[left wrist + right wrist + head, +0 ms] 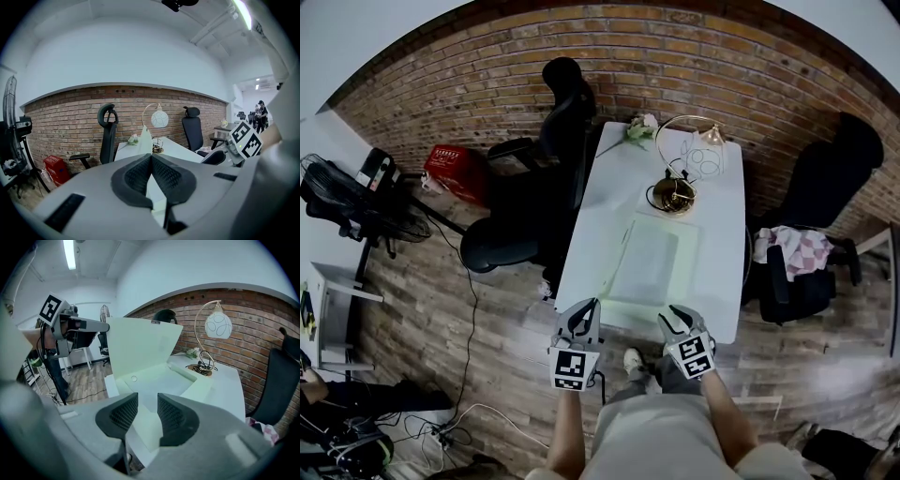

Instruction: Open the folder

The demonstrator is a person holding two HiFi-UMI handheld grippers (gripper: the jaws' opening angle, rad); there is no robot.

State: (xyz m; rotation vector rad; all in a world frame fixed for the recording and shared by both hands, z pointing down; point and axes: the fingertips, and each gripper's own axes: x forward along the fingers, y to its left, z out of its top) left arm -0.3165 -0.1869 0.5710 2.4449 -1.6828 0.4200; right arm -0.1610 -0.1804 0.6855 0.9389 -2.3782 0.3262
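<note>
The left gripper (pixel 586 309) – ribbed dark pads set in smooth grey plastic – is pinching the thin, pale-green cover of the folder (pixel 652 264) and holding it upright along the left side of its flat, matte base. The folder is lying by the near edge of the white table (pixel 717 281). The right gripper (pixel 675 317) is hovering with its jaws apart, gripping nothing.

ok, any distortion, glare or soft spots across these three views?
Head view: strong fisheye, the brick wall bows, corners go black, and the pale folder barely separates from the white table. Left gripper view: strip light blown out; the left hand-held gripper blocks the lower half. Right gripper view: ceiling tube glares, yet the raised folder cover is evenly lit and crisp.
</note>
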